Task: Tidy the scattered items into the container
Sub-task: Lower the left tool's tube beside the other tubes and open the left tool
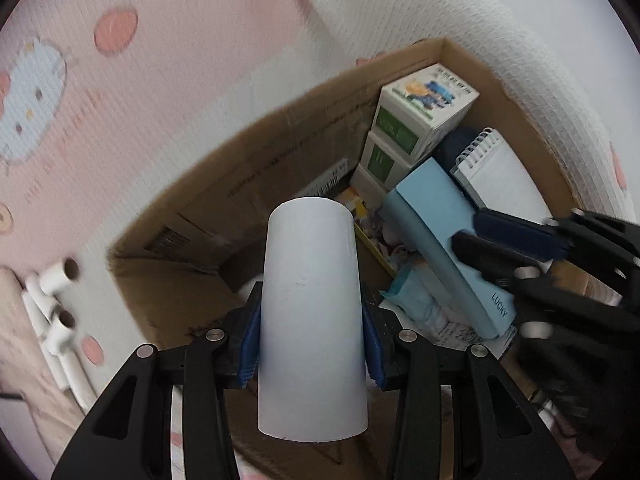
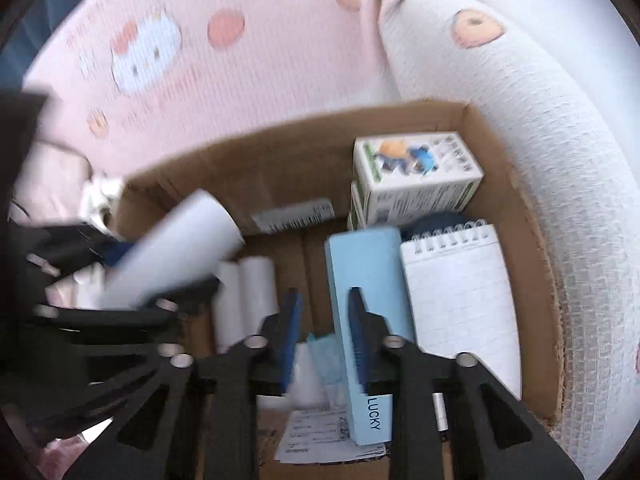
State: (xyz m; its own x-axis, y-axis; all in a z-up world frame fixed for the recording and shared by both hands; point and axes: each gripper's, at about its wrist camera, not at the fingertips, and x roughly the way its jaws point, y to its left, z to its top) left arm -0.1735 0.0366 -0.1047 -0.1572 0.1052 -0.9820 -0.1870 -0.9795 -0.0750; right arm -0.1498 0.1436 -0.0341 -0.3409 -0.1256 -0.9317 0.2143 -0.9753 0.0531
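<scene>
Left tongs (image 1: 312,344): clamped on a white tube (image 1: 310,316), plain and smooth, upright above the cardboard box (image 1: 248,168).
Right tongs (image 2: 320,332): pinched nearly together, empty, over the box.
Inside, 1 o'clock: blue "LUCKY" case (image 2: 368,312), spiral notepad (image 2: 460,292), green-white cartons (image 2: 416,176).

white tube (image 1: 312,316) | upright, held over box | cardboard box (image 1: 256,152) | part-filled w/ items

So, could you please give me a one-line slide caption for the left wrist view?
Left gripper holds a white tube above the half-filled cardboard box.
</scene>
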